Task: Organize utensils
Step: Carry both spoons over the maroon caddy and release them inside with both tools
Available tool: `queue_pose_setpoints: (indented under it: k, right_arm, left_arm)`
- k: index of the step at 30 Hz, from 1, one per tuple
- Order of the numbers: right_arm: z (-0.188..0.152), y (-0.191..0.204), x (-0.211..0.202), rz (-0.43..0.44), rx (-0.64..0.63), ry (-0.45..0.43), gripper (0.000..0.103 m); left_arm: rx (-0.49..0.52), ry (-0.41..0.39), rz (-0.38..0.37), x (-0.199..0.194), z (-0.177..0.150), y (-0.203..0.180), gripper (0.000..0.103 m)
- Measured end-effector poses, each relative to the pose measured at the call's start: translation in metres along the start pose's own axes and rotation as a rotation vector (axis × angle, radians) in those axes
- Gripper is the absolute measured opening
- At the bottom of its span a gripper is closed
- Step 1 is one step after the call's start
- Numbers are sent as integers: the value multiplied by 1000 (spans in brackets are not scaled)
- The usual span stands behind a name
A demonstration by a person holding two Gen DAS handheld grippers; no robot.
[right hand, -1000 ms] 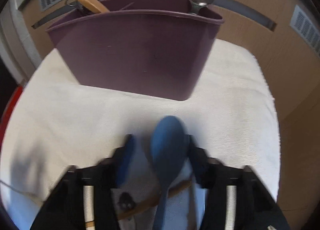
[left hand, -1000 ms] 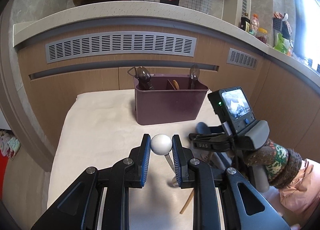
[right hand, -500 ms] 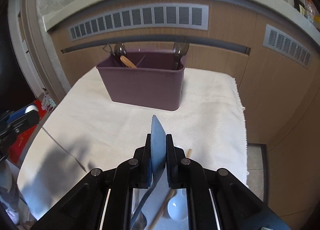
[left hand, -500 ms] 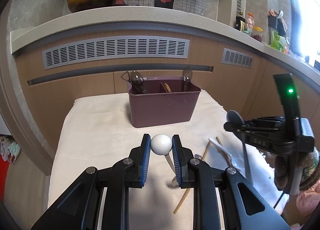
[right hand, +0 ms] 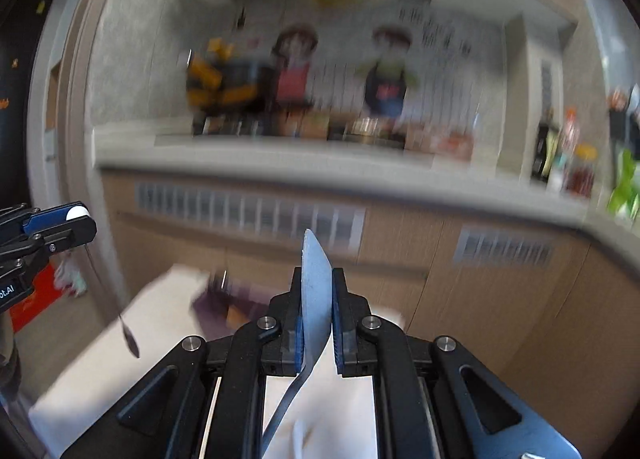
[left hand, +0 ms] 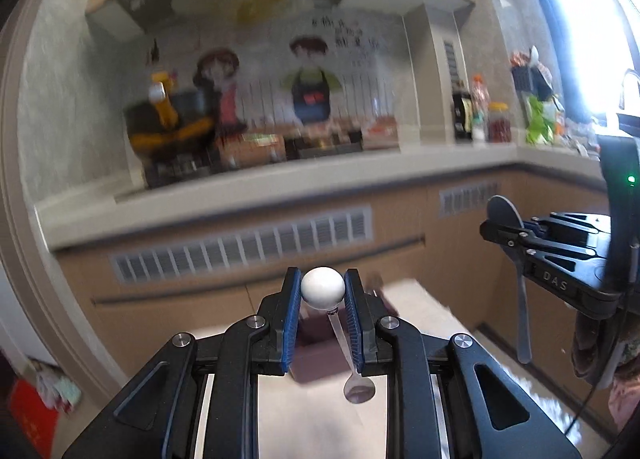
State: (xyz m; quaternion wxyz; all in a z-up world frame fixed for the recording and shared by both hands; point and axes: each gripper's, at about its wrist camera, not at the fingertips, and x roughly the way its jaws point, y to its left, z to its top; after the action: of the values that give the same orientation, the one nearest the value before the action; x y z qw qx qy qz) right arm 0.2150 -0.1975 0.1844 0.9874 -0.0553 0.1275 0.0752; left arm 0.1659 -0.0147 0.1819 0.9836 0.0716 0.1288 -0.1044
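Kitchen interior, both views blurred by motion. A pale cloth covers the desk (left hand: pixel 320 411), which stands before wood-faced cabinets with slatted vents (left hand: pixel 240 247). Above these runs a light countertop (left hand: pixel 280 183) carrying a dark pot (left hand: pixel 172 127), bottles and jars (left hand: pixel 484 119); a cartoon wall mural (left hand: pixel 308 79) lies behind, and a bright window (left hand: pixel 580 19) at the right.

The left tool (left hand: pixel 322 299) is clamped on the white ball end (left hand: pixel 322 289) of a metal spoon (left hand: pixel 358 389), whose bowl hangs below the fingers above the cloth. The right tool (right hand: pixel 317 311) grips a blue spoon (right hand: pixel 316 287) by its bowl, edge-on between the pads, handle trailing down toward the camera. Each tool appears in the other's view, well apart.

The purple utensil caddy (left hand: pixel 316 347) sits on the cloth, largely hidden behind the left tool's fingers; in the right view it is probably the dark smear (right hand: pixel 224 303) beyond the tool.

Compared with half a second ago, both cameras have tilted upward: the caddy has dropped from mid-frame to the lower edge, the counter and mural now fill the centre, and both spoons remain held.
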Motion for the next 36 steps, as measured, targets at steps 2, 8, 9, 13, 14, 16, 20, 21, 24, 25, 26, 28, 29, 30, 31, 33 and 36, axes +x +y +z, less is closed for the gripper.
queue_pose_setpoints:
  k: [2, 8, 9, 13, 14, 16, 20, 21, 24, 25, 26, 28, 29, 30, 31, 33, 36]
  right_arm:
    - [29, -2, 3, -30, 0, -86, 10]
    - [66, -1, 47, -60, 19, -137, 10]
    - [66, 0, 60, -62, 21, -132, 10]
    - [53, 8, 109, -47, 24, -75, 10]
    - [47, 9, 117, -47, 20, -65, 10]
    - [32, 19, 138, -47, 3, -36, 10]
    - [4, 30, 176, -37, -15, 27, 10]
    - [-4, 33, 186, -37, -20, 42, 10]
    - [-22, 38, 209, -42, -36, 69, 10]
    - [-27, 39, 215, -49, -41, 76, 10]
    - [-33, 40, 221, -53, -44, 84, 10]
    - [-45, 41, 234, -54, -43, 105, 10]
    - [-49, 42, 238, -56, -44, 111, 10]
    - [-55, 43, 244, -54, -48, 125, 10]
    - [-59, 43, 248, -54, -47, 134, 10]
    - [-67, 42, 254, -45, -44, 153, 10]
    - [-78, 41, 256, -32, -41, 171, 10]
  left_arm:
    - [7, -54, 15, 2, 27, 4, 22]
    - [6, -156, 59, 30, 73, 24, 22]
    - [2, -156, 62, 39, 75, 27, 22]
    - [-27, -109, 41, 85, 68, 42, 22]
    - [-35, -88, 30, 98, 63, 45, 23]
    - [-43, -52, 23, 120, 50, 49, 23]
    - [-73, 25, -9, 162, 22, 56, 23]
    - [-81, 42, -16, 171, 15, 58, 23]
    - [-102, 89, -33, 195, -6, 61, 22]
    - [-109, 106, -39, 202, -14, 62, 23]
    - [-114, 118, -44, 206, -20, 62, 23]
    - [-120, 143, -53, 216, -32, 62, 23]
    - [-120, 152, -56, 219, -37, 61, 23]
    - [-120, 160, -56, 222, -42, 60, 23]
    - [-119, 171, -56, 225, -47, 59, 23]
    - [-121, 192, -56, 233, -54, 58, 23]
    - [-127, 220, -57, 241, -65, 58, 23]
